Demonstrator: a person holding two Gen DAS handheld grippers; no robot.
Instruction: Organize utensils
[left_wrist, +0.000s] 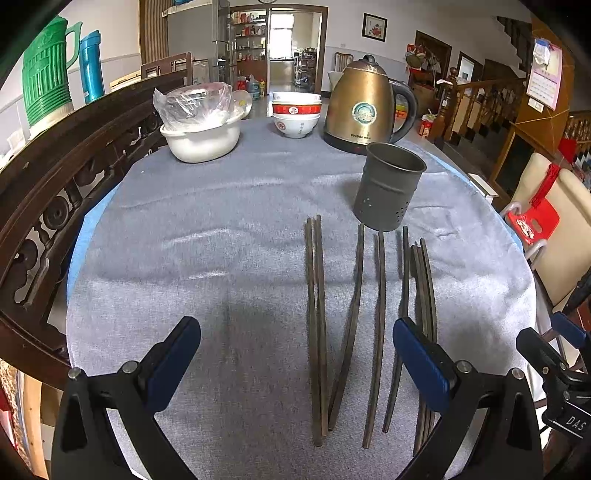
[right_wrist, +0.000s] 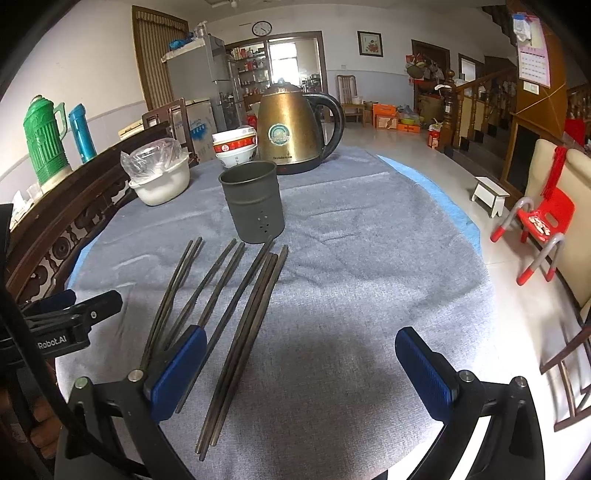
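Both grippers (left_wrist: 295, 354) (right_wrist: 301, 365) released, empty. Pinch one chopstick (right_wrist: 236, 354) pair near desk's front edge; lift into holder (right_wrist: 255, 203).

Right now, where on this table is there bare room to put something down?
Bare cloth lies left of the chopsticks, in front of the white bowl. More lies right of them. It is crowded around the metal cup and kettle.

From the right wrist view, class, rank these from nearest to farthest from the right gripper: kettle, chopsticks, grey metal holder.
1. Chopsticks: lying on the cloth just ahead-left of the right gripper.
2. Grey metal holder: upright beyond the chopstick tips.
3. Kettle: behind the holder, at the table's far edge.
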